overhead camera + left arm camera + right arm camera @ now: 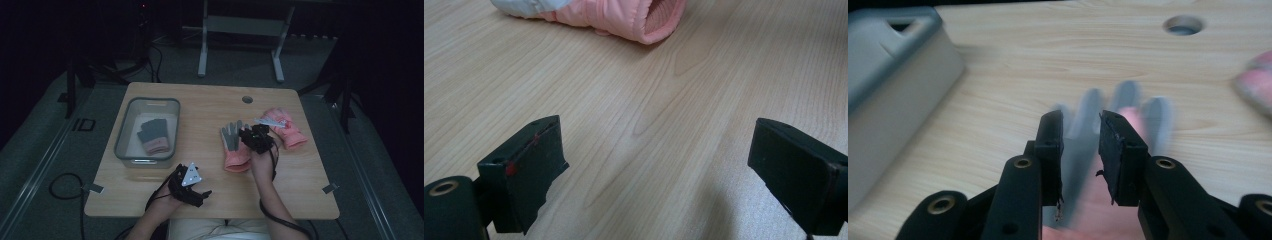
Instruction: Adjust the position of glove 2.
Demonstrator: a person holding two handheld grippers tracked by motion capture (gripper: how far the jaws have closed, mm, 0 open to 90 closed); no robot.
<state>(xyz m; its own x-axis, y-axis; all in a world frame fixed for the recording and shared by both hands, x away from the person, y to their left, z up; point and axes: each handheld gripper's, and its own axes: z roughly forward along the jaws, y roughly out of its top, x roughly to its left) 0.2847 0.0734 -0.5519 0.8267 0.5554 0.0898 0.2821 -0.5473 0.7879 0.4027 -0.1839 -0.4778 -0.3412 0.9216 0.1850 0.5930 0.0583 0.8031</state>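
A pink glove with a grey palm [232,146] lies flat mid-table, fingers pointing away from me. My right gripper [253,136] sits on its right side. In the right gripper view the jaws [1080,117] stand close together with the blurred glove [1158,117] between and beyond them, so it looks shut on the fabric. A second pink glove [289,131] lies further right. A grey glove with a pink cuff [153,135] rests in the grey bin [121,134]. My left gripper [202,193] hovers near the front edge, wide open [656,127] over bare wood, with a pink cuff [644,20] ahead.
The grey bin's wall [893,90] stands to the left of the right gripper. A round cable hole [247,99] [1184,24] is near the table's far edge. A pale tag or label [271,121] lies on the far-right glove. Cables trail off the front edge.
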